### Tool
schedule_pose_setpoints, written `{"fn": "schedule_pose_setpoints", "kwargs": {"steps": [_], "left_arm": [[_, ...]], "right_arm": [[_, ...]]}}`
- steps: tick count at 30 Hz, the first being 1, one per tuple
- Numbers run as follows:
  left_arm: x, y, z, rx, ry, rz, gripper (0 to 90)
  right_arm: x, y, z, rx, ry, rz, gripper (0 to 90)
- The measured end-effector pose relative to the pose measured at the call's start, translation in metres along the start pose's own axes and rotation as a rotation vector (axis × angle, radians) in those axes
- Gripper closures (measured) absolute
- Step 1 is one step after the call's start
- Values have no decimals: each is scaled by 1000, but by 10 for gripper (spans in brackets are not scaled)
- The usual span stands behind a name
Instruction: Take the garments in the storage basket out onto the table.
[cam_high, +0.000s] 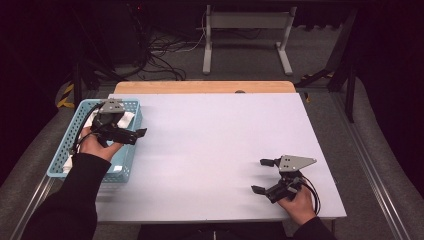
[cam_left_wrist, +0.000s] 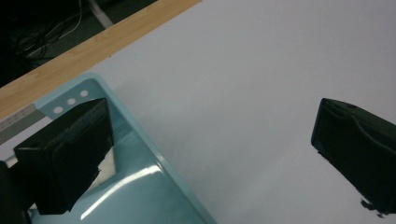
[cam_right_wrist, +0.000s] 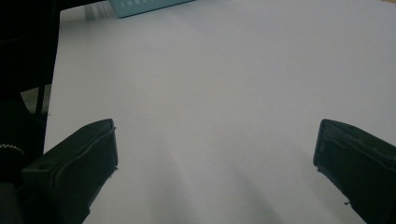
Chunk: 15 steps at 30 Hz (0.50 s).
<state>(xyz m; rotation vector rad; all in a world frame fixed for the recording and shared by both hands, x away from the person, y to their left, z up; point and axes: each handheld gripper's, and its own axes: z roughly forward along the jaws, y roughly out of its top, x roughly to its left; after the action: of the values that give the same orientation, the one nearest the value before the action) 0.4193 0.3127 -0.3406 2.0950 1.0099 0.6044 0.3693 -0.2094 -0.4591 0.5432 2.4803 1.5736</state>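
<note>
Left gripper (cam_left_wrist: 210, 154) over basket (cam_left_wrist: 140, 186) rim

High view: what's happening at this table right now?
A person holds a gripper in each hand. The left gripper is open at the rim of a blue basket with white cloth inside, gripping nothing. The right gripper is open above the bare white table at the near right.

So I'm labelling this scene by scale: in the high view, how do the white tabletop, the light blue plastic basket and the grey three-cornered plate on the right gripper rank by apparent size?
1. White tabletop, largest by far.
2. Light blue plastic basket.
3. Grey three-cornered plate on the right gripper, smallest.
</note>
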Motion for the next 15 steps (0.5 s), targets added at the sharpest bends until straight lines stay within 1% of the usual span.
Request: {"fn": "schedule_pose_setpoints", "kwargs": {"steps": [2, 3, 5, 6, 7, 8, 10, 11, 12, 13, 15], "left_arm": [[4, 0, -2, -16, -2, -6, 1], [8, 0, -4, -23, 13, -10, 1], [12, -1, -6, -31, 10, -19, 2], [14, -2, -6, -28, 10, -18, 2], [16, -3, -6, -28, 15, -33, 2], [18, -3, -7, -23, 17, -24, 2], [22, -5, -7, -5, 29, -27, 4], [24, -6, -7, -2, 30, -22, 6], [25, -7, -7, 0, 32, -34, 5], [27, -7, -7, 9, 38, -27, 6], [31, -9, -7, 20, 53, -36, 5]], "right_arm": [[0, 0, 0, 1, 0, 0, 5], [0, 0, 0, 1, 0, 0, 5], [0, 0, 0, 1, 0, 0, 5], [0, 0, 0, 0, -1, 0, 5], [0, 0, 0, 1, -1, -1, 5], [0, 0, 0, 1, -1, -1, 5], [0, 0, 0, 1, -1, 0, 5], [0, 0, 0, 1, -1, -1, 5], [0, 0, 0, 1, -1, 0, 5], [0, 0, 1, 0, -1, 0, 5], [0, 0, 1, 3, 0, -3, 5]]}}
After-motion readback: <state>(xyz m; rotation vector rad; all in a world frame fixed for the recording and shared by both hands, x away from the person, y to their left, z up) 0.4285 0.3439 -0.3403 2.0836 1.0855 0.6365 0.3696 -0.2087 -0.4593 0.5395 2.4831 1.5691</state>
